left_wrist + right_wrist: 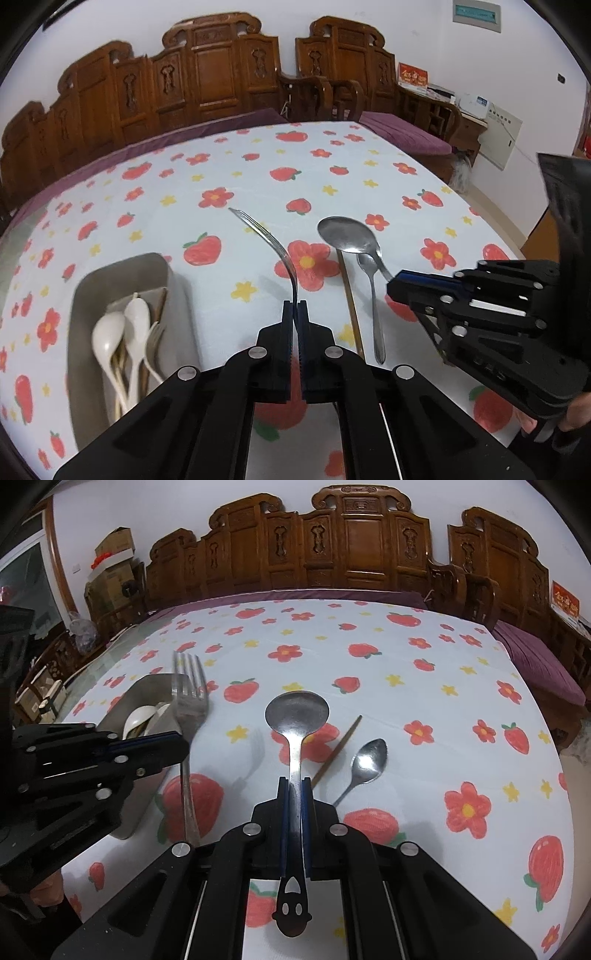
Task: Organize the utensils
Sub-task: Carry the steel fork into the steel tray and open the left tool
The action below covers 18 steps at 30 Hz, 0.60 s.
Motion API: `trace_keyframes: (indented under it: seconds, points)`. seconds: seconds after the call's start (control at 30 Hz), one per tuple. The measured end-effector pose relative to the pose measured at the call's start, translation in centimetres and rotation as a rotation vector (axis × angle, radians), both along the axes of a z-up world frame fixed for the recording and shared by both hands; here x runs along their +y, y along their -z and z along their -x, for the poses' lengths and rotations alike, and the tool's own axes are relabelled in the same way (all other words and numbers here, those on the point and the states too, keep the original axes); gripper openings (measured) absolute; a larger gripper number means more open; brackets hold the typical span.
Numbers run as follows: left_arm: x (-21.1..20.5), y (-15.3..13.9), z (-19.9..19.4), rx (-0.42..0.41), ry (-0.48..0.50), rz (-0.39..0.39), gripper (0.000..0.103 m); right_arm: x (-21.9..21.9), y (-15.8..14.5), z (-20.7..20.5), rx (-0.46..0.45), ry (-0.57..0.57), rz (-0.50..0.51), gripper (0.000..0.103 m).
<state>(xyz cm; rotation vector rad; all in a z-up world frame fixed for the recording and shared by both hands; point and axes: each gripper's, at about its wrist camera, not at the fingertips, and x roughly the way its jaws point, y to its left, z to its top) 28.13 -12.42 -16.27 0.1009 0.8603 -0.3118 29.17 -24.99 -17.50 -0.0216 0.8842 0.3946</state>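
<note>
Left wrist view puts my left gripper point(295, 304) dead centre, its fingers point(286, 325) pressed together on the handle of a curved stainless-steel fork point(275, 251), which rises off the counter with its tines pointing away; I judge it is pinched low on the handle so the head can go first into the tray. Right wrist view shows my right gripper point(294, 782) likewise closed on the flat handle of a large stainless-steel serving spoon point(296, 710), bowl forward, the cut-out handle end sticking back past the fingers point(283, 812), a mid-handle hold that should keep the heavy bowl from drooping. Outward from there, a small steel teaspoon point(367, 760) and a single brown wooden chopstick point(338, 749) lie on the strawberry-and-flower patterned tablecloth point(369, 686) covering the counter, just beside each other and not yet gathered. To the left sits the grey rectangular metal tray point(122, 266), holding white ceramic soup spoons point(110, 336), another fork and what look like chopsticks. Both held pieces seem bound for it. Carved wooden chairs point(221, 74) stand behind.
</note>
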Motion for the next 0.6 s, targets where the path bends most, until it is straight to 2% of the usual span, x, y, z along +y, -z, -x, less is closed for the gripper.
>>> trace_keyframes:
  seconds: [0.2,0.6]
  points:
    - [-0.1,0.1,0.4,-0.004,0.015,0.024,0.001,-0.9,-0.1,-0.2,-0.005,0.015,-0.011,0.008]
    - [0.5,-2.5,3.9,-0.078,0.047,0.042,0.001,-0.1,-0.9,0.5,-0.032,0.002,-0.006,0.008]
